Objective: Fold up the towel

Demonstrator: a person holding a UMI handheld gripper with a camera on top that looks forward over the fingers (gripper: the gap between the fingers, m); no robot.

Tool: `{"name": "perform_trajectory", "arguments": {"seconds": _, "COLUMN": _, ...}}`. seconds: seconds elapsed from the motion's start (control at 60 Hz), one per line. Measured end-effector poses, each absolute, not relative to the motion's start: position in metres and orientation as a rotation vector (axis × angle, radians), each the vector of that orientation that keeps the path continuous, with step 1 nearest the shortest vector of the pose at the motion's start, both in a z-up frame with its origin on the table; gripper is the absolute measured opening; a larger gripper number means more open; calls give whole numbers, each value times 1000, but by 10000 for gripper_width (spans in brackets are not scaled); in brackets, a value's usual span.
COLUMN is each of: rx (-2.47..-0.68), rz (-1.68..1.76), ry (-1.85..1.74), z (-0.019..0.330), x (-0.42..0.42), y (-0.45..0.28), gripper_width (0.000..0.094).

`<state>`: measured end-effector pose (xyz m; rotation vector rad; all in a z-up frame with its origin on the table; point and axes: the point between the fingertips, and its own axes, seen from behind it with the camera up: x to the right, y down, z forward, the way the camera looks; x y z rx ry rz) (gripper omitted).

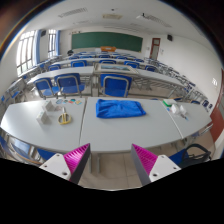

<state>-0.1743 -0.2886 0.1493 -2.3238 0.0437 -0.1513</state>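
A blue towel (121,108) lies flat on the white table (100,128), toward its far edge, well beyond my fingers. My gripper (112,160) is open and empty, held above the floor in front of the table's near edge. The pink pads (78,158) stand wide apart with nothing between them.
On the table's left part stand a small bottle (43,113) and a round dish (65,119); small white items (172,104) lie on the right. Rows of blue chairs (68,83) and desks fill the room behind, with a green board (106,40) on the far wall.
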Motion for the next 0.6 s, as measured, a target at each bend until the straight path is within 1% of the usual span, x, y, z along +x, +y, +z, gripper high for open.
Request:
{"name": "perform_trajectory", "arguments": {"seconds": 0.15, "rx": -2259, "rz": -48, "ry": -5, "z": 115, "x": -215, "y": -183, "gripper_width": 848}}
{"name": "perform_trajectory", "arguments": {"seconds": 0.317, "rx": -2227, "rz": -40, "ry": -66, "z": 69, "x": -220, "y": -60, "gripper_width": 847}}
{"name": "perform_trajectory", "arguments": {"seconds": 0.417, "rx": -2224, "rz": -57, "ry": -99, "z": 41, "x": -212, "y": -3, "gripper_width": 849}}
{"name": "perform_trajectory", "arguments": {"seconds": 0.5, "rx": -2244, "rz": -70, "ry": -131, "z": 16, "x": -207, "y": 28, "gripper_width": 845}}
{"name": "perform_trajectory", "arguments": {"seconds": 0.55, "rx": -2257, "rz": -65, "ry": -154, "z": 4, "x": -208, "y": 38, "gripper_width": 808}}
{"name": "perform_trajectory", "arguments": {"seconds": 0.6, "rx": -2282, "rz": -53, "ry": -175, "z": -10, "x": -209, "y": 42, "gripper_width": 704}}
